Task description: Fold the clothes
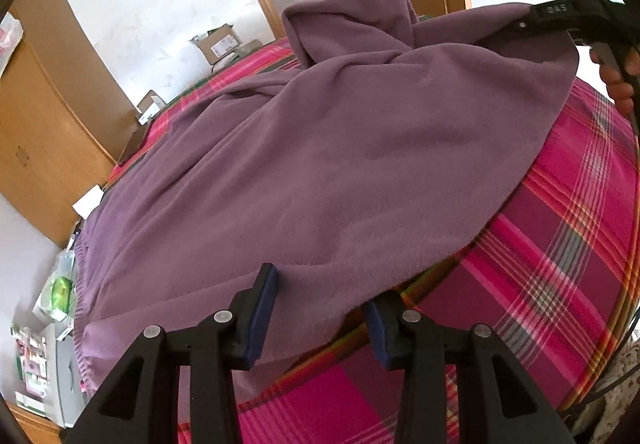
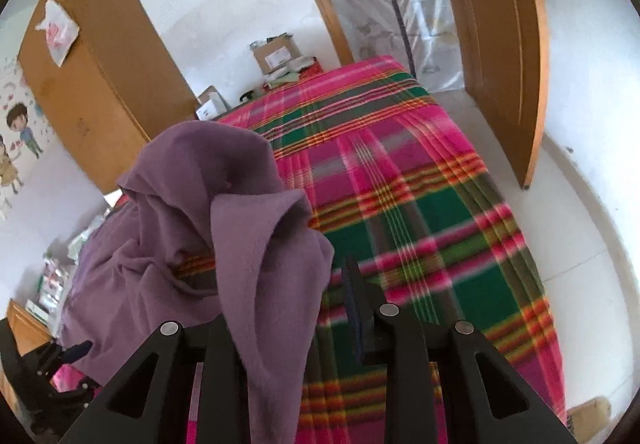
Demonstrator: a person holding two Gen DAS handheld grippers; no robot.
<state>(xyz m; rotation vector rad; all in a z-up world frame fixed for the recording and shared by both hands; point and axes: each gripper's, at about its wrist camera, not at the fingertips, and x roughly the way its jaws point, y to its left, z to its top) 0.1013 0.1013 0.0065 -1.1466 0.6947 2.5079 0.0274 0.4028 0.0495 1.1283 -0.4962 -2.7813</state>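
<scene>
Midway, the right claw [image 2: 316, 308] clamped the purple garment [image 1: 320, 164] above the bed [image 1: 560, 244]; the left claw [image 1: 320, 316], apart, straddled its hem, needing closure.

A soft purple fleece garment [image 1: 320, 164] lies spread on a bed covered by a pink-and-green plaid cotton blanket [image 2: 420, 204]. A tall brown wooden wardrobe [image 2: 104, 76] stands against the wall left of the bed; brown cardboard boxes [image 2: 276, 52] sit behind its far end, an open brown wooden door [image 2: 500, 44] to the right.
</scene>
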